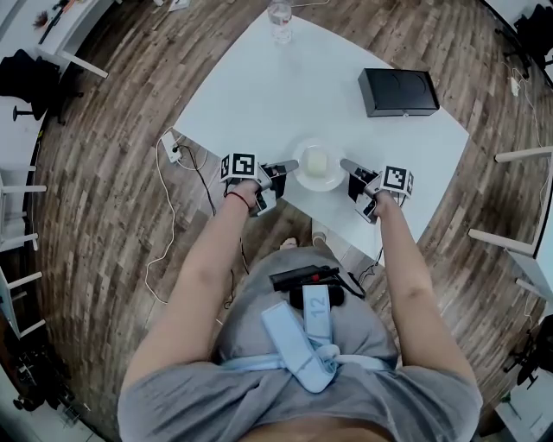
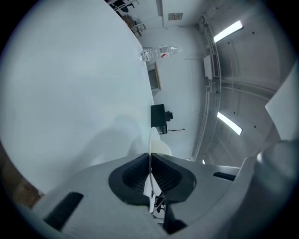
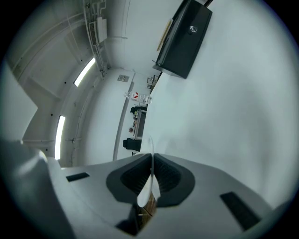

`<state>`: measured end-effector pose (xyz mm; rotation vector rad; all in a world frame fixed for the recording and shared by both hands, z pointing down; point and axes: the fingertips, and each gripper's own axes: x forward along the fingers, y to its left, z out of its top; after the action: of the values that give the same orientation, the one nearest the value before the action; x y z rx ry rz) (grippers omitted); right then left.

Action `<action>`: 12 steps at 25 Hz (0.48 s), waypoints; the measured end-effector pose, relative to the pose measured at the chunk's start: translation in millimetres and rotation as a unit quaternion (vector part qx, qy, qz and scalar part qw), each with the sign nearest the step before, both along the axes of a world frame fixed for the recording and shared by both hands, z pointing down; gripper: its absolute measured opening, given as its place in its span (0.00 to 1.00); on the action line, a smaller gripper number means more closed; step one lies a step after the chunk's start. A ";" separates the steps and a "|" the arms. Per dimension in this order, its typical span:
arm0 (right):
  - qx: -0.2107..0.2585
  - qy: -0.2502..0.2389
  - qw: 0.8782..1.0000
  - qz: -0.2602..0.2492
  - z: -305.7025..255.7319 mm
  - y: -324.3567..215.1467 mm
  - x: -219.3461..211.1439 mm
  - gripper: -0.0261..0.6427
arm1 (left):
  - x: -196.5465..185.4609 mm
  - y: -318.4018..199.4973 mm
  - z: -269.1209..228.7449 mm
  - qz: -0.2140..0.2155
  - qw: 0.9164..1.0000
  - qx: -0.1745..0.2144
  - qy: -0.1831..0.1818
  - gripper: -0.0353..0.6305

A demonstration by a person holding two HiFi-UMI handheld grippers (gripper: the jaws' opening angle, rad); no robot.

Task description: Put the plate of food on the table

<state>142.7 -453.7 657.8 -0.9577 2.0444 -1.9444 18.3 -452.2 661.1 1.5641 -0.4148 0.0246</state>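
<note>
Left gripper (image 1: 288,166) and right gripper (image 1: 347,165) each pinch the plate of food (image 1: 306,179) by its rim; lower it level onto the table (image 1: 259,95).

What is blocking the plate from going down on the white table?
Nothing visible. The left gripper and right gripper hold the plate over the table's near edge; the black box and bottle stand well away.

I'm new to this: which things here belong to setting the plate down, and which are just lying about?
In the job: plate, gripped at its rim by the left gripper and right gripper; the food on it; the table.
Lying about: black box, water bottle.
</note>
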 end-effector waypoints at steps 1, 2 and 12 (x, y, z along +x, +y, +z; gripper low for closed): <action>-0.002 0.003 1.000 -0.002 3.7 -1.2 0.0 0.09 | 0.0 -1.5 3.2 0.002 1.000 0.000 -0.004 0.09; -0.004 0.006 1.000 -0.005 7.4 -4.0 0.4 0.09 | 0.5 -4.5 6.8 0.004 1.000 0.000 -0.009 0.09; -0.004 0.021 1.000 -0.012 26.5 -51.8 16.6 0.09 | 17.1 -49.7 27.4 0.005 1.000 -0.003 -0.027 0.09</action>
<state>159.3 -505.4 684.3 -0.9883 2.0817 -1.9628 35.4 -501.9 688.5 1.5620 -0.4493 0.0759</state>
